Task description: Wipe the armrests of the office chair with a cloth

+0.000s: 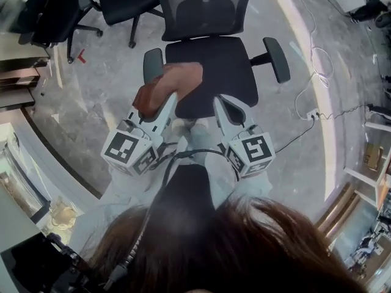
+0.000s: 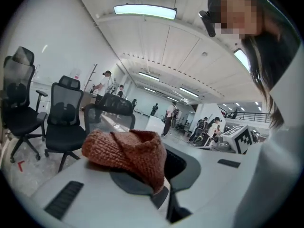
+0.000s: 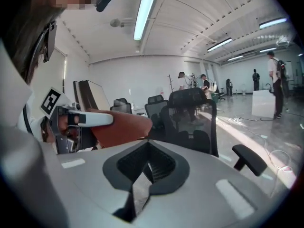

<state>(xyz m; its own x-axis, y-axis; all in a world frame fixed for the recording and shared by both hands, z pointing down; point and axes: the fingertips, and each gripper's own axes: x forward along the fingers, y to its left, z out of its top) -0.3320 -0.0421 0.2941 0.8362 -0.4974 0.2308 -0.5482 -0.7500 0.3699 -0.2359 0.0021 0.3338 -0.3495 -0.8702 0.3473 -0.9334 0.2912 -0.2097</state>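
The left gripper (image 1: 164, 99) clamps one cloth (image 1: 168, 85) beside one armrest (image 1: 153, 63) of the chair (image 1: 211, 72). The second armrest (image 1: 277, 58) is bare. The right gripper (image 1: 221, 101) is closed and empty.

Spare black office chairs (image 1: 61, 14) stood on the grey marbled floor (image 1: 98, 90) at the far left, with a small red mark (image 1: 80, 57) beside them. A white cable (image 1: 314, 66) looped to a power strip (image 1: 313, 115) on the right. Strip lights (image 2: 145, 11) lined the ceiling, and people (image 2: 169, 118) stood far off.
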